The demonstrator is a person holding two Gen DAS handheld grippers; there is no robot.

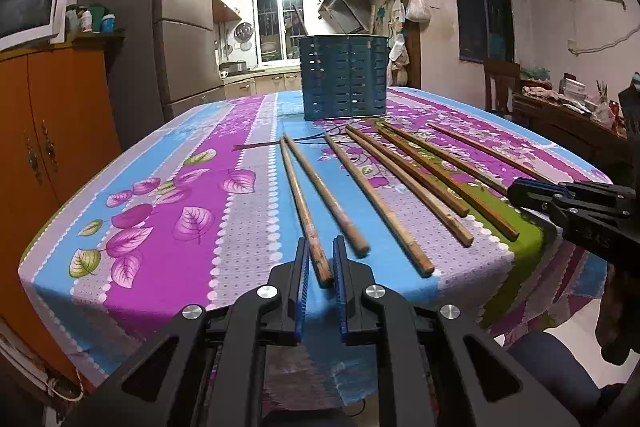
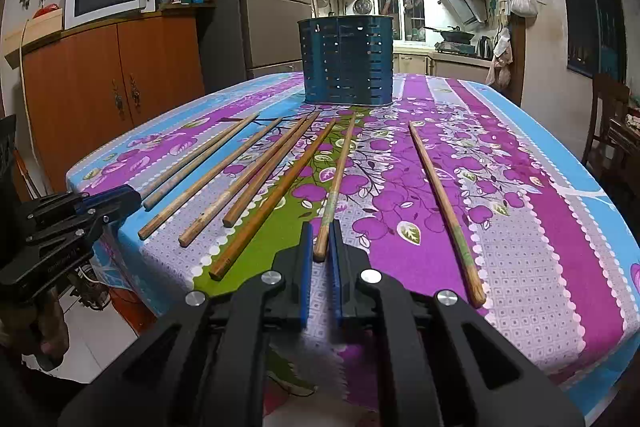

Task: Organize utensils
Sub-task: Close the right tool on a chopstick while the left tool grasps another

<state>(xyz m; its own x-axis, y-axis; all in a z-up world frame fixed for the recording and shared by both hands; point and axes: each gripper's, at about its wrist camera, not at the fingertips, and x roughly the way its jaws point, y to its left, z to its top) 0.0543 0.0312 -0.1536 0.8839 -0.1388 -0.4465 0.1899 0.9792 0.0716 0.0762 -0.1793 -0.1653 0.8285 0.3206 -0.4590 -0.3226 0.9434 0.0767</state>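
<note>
At lower centre of each wrist view, left gripper [image 1: 321,259] and right gripper [image 2: 321,241] each clamp one chopstick's near end [image 1: 320,263] [image 2: 320,247].

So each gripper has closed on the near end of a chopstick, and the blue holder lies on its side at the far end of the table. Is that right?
Not quite: the blue holder stands upright, as the right wrist view shows. The rest holds: the left gripper and right gripper each pinch a chopstick end.

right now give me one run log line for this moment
left gripper: shut on leftmost chopstick | right gripper: shut on second chopstick from right | blue holder: upright, no chopsticks visible inside
</note>
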